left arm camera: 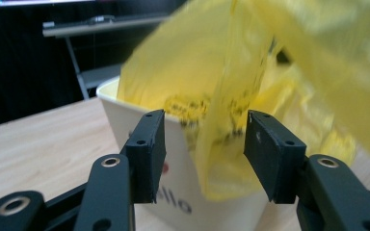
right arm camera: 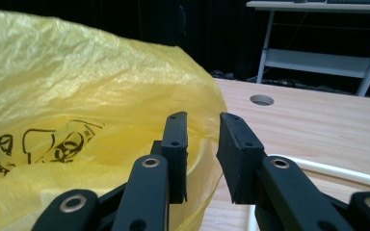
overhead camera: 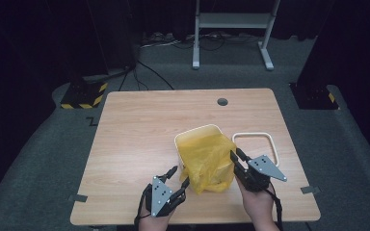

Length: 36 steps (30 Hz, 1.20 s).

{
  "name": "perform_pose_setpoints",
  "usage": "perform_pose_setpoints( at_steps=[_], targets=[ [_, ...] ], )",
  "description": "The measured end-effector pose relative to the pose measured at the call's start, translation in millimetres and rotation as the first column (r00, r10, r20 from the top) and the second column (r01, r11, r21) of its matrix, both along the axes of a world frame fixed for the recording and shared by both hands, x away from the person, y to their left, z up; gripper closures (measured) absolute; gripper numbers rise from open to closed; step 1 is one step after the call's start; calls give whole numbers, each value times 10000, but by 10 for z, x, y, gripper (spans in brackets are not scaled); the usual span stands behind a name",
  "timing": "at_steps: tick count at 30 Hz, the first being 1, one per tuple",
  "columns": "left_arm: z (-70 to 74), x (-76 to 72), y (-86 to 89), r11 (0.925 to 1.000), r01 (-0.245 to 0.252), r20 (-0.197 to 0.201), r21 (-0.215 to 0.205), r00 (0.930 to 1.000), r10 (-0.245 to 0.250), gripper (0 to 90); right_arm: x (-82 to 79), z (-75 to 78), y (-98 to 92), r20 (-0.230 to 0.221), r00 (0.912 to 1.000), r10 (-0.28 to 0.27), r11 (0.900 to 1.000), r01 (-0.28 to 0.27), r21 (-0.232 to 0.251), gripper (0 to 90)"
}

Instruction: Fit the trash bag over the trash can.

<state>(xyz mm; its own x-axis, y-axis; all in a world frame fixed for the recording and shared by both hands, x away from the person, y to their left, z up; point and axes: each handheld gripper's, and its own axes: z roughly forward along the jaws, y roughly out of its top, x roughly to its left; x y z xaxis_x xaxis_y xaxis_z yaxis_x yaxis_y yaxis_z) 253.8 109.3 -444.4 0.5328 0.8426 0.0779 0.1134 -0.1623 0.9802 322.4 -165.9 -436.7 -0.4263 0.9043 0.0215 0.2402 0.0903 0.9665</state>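
Observation:
A white square bin (overhead camera: 182,138) stands on the wooden table (overhead camera: 139,144), lined with a crumpled yellow plastic bag (overhead camera: 209,161) that spills over its near side. My left gripper (overhead camera: 180,175) is at the bin's near left corner. In the left gripper view its jaws (left arm camera: 204,120) stand open around a hanging fold of the bag (left arm camera: 221,96), and the pads do not press it, with the bin wall (left arm camera: 183,144) just behind. My right gripper (overhead camera: 235,152) is at the bag's right edge. Its jaws (right arm camera: 202,118) keep a narrow gap around the bag's rim (right arm camera: 77,86).
A white square frame (overhead camera: 270,139) lies flat on the table right of the bin, below my right gripper's jaws (right arm camera: 337,173). A round cable hole (overhead camera: 222,102) sits near the table's far edge. Beyond the table stands a white metal stand (overhead camera: 231,29) on grey carpet.

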Motion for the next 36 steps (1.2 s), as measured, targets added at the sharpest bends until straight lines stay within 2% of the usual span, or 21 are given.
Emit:
perform_pose_setpoints(
  at_steps=[1,2,4,5,7,9,11,13,14,16,18,19,21,23,25,27,28,29,32,34,36],
  targets=[
    [15,13,-10,9999,108,68,41,9999,-108,551,-4,-3,2,-15,10000,20,10000,-20,44,736],
    [29,30,-9,9994,295,159,156,9994,-297,644,-5,-3,5,-16,10000,49,10000,-49,35,741],
    [35,71,13,9994,342,276,32,9990,-343,820,-3,-4,9,-33,9999,114,9999,-114,58,762],
    [28,115,64,9996,183,195,-216,9997,-179,872,-3,-4,8,-39,9999,143,9999,-143,61,767],
    [-19,256,226,9959,-325,-470,-838,9985,286,896,-3,-1,7,-55,9998,177,9998,-177,34,769],
    [-102,386,358,9917,-1046,-1111,-747,9892,959,899,-6,0,6,-46,9998,180,9998,-180,0,769],
    [-183,471,458,9883,-1293,-1647,-808,9797,1147,899,-6,1,6,-49,9998,208,9998,-208,-10,770],
    [-204,466,465,9897,-1260,-1691,-682,9791,1130,884,-4,3,8,-52,9997,222,9997,-223,-38,769],
    [-195,449,445,9905,-1263,-1669,-548,9792,1156,821,-1,4,6,-63,9997,235,9997,-235,-33,769],
    [-156,382,413,9920,-1212,-1345,-347,9842,1156,682,6,4,3,-64,9997,242,9997,-243,-42,768],
    [-108,293,365,9934,-1144,-736,126,9906,1150,596,12,7,5,-124,9996,248,9997,-248,-3,770],
    [-92,259,344,9934,-1094,-484,331,9926,1110,556,14,8,8,-132,9996,250,9997,-250,-15,770],
    [-52,142,272,9926,-1008,284,683,9947,990,487,17,9,9,-146,9996,261,9997,-262,-33,770],
    [-10,52,223,9904,-987,956,964,9914,895,450,20,8,11,-161,9995,286,9996,-286,-18,776],
    [42,-10,172,9895,-949,1575,1088,9845,771,426,23,9,19,-186,9994,300,9995,-301,-44,781],
    [88,-49,118,9895,-778,2153,1216,9753,502,457,31,10,27,-203,9994,295,9995,-296,-68,782],
    [106,-56,105,9900,-709,2322,1218,9718,410,511,34,11,27,-228,9993,304,9995,-306,-53,783],
    [138,-56,96,9918,-548,2429,1157,9697,252,568,35,12,27,-237,9992,313,9995,-314,-60,784],
    [219,0,123,9983,-223,2442,531,9697,86,704,32,19,26,-228,9991,362,9992,-366,-184,802],
    [268,90,195,9999,-120,2191,-90,9756,136,780,32,23,20,-221,9987,450,9987,-454,-215,818],
    [293,220,283,9972,-311,1628,-675,9858,417,846,27,27,19,-188,9981,593,9977,-598,-305,825]
  ],
)
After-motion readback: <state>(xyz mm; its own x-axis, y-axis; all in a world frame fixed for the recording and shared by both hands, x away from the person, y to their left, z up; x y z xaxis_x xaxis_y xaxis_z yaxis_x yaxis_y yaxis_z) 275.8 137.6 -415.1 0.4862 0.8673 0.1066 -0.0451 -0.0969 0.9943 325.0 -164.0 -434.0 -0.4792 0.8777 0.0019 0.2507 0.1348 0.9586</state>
